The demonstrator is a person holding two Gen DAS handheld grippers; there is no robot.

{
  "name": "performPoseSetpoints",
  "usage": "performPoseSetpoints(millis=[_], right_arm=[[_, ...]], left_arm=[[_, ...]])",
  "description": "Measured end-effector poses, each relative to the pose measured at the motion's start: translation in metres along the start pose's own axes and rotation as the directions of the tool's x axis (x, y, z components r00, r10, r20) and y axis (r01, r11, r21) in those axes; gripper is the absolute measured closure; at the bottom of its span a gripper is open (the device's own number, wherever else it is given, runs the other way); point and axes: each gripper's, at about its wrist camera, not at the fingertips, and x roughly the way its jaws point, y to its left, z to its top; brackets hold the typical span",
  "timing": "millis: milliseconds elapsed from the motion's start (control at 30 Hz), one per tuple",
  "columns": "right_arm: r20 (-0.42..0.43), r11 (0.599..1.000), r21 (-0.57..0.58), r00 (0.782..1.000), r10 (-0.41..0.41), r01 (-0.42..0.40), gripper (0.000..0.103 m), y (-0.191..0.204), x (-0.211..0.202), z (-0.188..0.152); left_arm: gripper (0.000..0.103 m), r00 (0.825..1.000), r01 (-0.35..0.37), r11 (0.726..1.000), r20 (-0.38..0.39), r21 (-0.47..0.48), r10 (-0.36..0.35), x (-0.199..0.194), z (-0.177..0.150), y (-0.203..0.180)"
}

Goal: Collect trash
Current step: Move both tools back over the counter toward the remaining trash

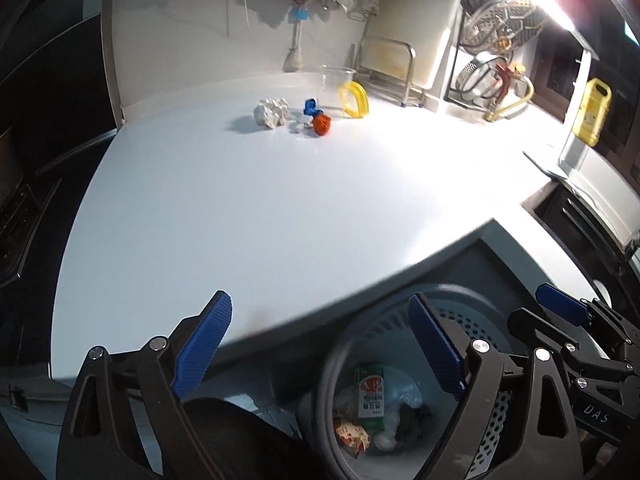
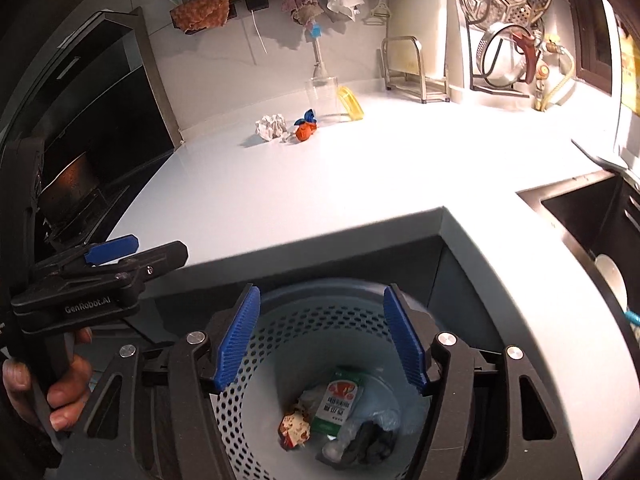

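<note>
A crumpled white paper ball [image 1: 272,112] [image 2: 271,126] lies at the far side of the white counter [image 1: 280,208]. Beside it lie an orange-and-blue wrapper [image 1: 320,122] [image 2: 305,128] and small white scraps. A grey perforated trash bin [image 2: 320,320] [image 1: 460,312] stands on the floor below the counter's front edge. It holds a green-and-white carton [image 2: 338,404] [image 1: 371,396] and several crumpled wrappers. My right gripper [image 2: 320,336] is open and empty, right above the bin. My left gripper [image 1: 320,344] is open and empty, over the counter edge and the bin's left rim.
A clear cup [image 1: 336,80] and a yellow handle-shaped item [image 1: 354,100] stand behind the trash. A metal rack [image 1: 392,72], hanging pans [image 2: 508,0] and a yellow bottle [image 1: 592,112] stand at the back right. A sink [image 2: 588,216] lies right. A stove hood [image 2: 100,100] is at left.
</note>
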Motion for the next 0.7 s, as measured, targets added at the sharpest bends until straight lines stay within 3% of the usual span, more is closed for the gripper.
performPoseSetpoints(millis=[333, 700], right_arm=[[-0.009, 0.997, -0.053, 0.999, 0.047, -0.047, 0.036, -0.005, 0.075, 0.102], [-0.019, 0.993, -0.118, 1.000, -0.009, 0.007, 0.036, -0.023, 0.167, 0.190]], left_arm=[[0.011, 0.992, -0.099, 0.994, 0.079, -0.040, 0.102, 0.053, 0.103, 0.048], [0.010, 0.982, -0.168, 0.983, 0.070, -0.078, 0.174, 0.128, 0.169, 0.077]])
